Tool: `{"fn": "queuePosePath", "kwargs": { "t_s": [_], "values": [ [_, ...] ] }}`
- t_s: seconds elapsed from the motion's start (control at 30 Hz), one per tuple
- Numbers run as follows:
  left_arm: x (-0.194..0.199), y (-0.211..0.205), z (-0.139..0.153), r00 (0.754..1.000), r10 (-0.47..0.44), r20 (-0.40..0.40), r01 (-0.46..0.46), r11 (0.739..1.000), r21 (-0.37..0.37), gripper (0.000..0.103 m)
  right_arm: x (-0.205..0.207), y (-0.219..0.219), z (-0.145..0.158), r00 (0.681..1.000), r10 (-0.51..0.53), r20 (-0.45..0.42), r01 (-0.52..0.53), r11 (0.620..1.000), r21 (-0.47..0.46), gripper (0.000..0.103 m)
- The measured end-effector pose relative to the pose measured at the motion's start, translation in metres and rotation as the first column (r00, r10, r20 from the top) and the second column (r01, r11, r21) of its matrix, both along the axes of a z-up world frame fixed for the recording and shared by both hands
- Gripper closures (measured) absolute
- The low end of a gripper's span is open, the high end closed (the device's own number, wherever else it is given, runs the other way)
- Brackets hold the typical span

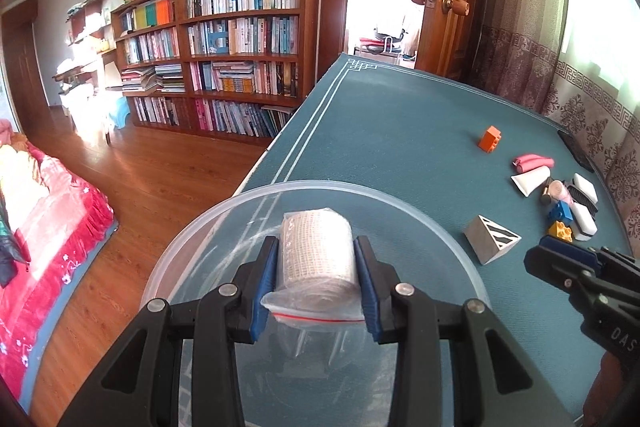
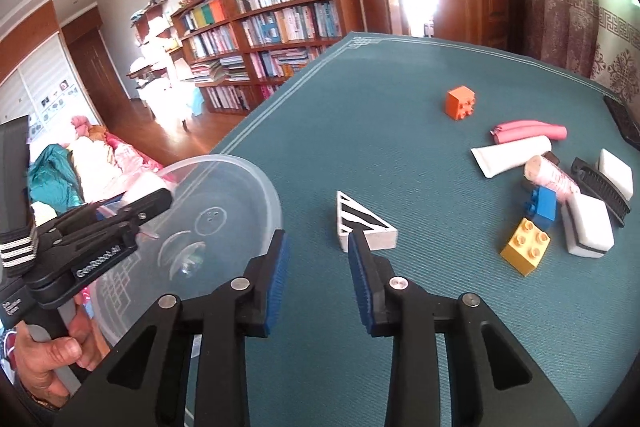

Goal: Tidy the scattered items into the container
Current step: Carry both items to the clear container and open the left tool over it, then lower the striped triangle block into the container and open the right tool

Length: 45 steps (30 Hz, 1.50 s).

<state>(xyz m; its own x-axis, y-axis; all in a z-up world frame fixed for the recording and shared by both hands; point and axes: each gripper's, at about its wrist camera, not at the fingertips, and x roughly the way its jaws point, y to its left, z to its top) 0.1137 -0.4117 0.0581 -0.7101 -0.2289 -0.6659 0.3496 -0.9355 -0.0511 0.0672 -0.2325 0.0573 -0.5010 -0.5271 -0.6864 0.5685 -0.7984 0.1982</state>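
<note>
Left claw [image 1: 316, 283] is clamped on a bagged gauze roll [image 1: 318, 253], both blue pads pressing the roll's sides. The roll's long axis runs forward along the fingers, away from the camera. It hangs over the clear plastic container [image 1: 440, 219], inside the rim line as seen from the left wrist view; whether it touches the container floor cannot be told. The container sits at the near-left edge of the teal tabletop [image 1: 400, 131].

Right claw [image 2: 316, 267] is wide and empty, low over the tabletop, just right of the container rim. The zebra-striped wedge block [image 2: 362, 221] lies directly ahead of it, the right fingertip overlapping the block's near edge in the right wrist view; contact unclear.

Remaining scatter lies further right and well apart from the container: orange brick [image 2: 460, 103], pink pouch [image 2: 528, 131], white tube [image 2: 508, 155], yellow brick [image 2: 526, 245], blue brick [image 2: 544, 205], white sponge [image 2: 588, 227].

Judgement: the left release turns on the roll being inside the rim, which holds. The right claw is nearer the wedge block, the likely next pick.
</note>
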Motion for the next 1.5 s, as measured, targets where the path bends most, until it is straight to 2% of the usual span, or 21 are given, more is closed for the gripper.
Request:
{"fn": "queuePosePath", "kwargs": {
  "t_s": [0.1,0.13,0.2,0.27,0.33,0.43,0.6,0.73,0.97,1.13,1.33,1.5],
  "values": [
    [0.001,-0.003,-0.004,1.000,-0.008,0.007,0.008,1.000,0.015,0.061,-0.015,0.010,-0.009,0.998,-0.053,0.037,0.053,0.999,-0.001,0.041],
    [0.000,-0.004,-0.005,1.000,-0.011,0.011,0.011,1.000,0.021,0.061,-0.019,0.012,-0.011,0.997,-0.064,0.049,0.064,0.998,-0.001,0.038],
    [0.001,-0.004,-0.007,1.000,-0.016,0.018,0.016,0.999,0.030,0.060,-0.028,0.010,-0.015,0.995,-0.070,0.064,0.070,0.998,0.008,0.038],
    [0.002,-0.005,-0.008,1.000,-0.018,0.022,0.017,0.999,0.039,0.051,-0.035,0.004,-0.018,0.996,-0.058,0.063,0.057,0.998,0.028,0.038],
    [0.004,-0.007,-0.007,1.000,-0.011,0.015,0.010,0.999,0.036,0.033,-0.038,0.000,-0.020,0.998,-0.038,0.051,0.035,0.998,0.051,0.038],
    [0.007,-0.008,-0.006,1.000,0.000,0.008,0.000,1.000,0.025,0.027,-0.040,-0.012,-0.024,1.000,-0.008,0.030,0.005,0.996,0.094,0.038],
    [0.006,-0.007,-0.010,1.000,-0.006,0.018,0.005,0.999,0.033,0.026,-0.045,-0.025,-0.035,1.000,0.006,-0.005,-0.005,0.987,0.161,0.039],
    [0.007,-0.007,-0.012,1.000,-0.012,0.024,0.011,0.999,0.039,0.025,-0.051,-0.027,-0.045,1.000,0.001,0.014,-0.003,0.985,0.175,0.059],
    [0.010,-0.010,-0.011,1.000,-0.006,0.018,0.005,0.999,0.041,0.024,-0.049,-0.017,-0.041,0.999,-0.029,0.014,0.027,0.991,0.130,0.059],
    [0.012,-0.011,-0.010,1.000,0.003,0.011,-0.003,1.000,0.030,0.024,-0.039,-0.012,-0.019,0.999,-0.039,-0.010,0.040,0.997,0.064,0.059],
    [0.017,-0.017,-0.001,0.999,0.031,-0.017,-0.031,1.000,0.002,0.024,-0.010,-0.031,0.005,0.996,0.077,-0.045,-0.077,0.997,0.019,0.059],
    [0.024,-0.027,0.005,0.997,0.069,-0.045,-0.069,0.998,0.001,0.024,0.016,-0.053,0.009,0.980,0.194,-0.043,-0.194,0.981,0.014,0.059]
  ]
}}
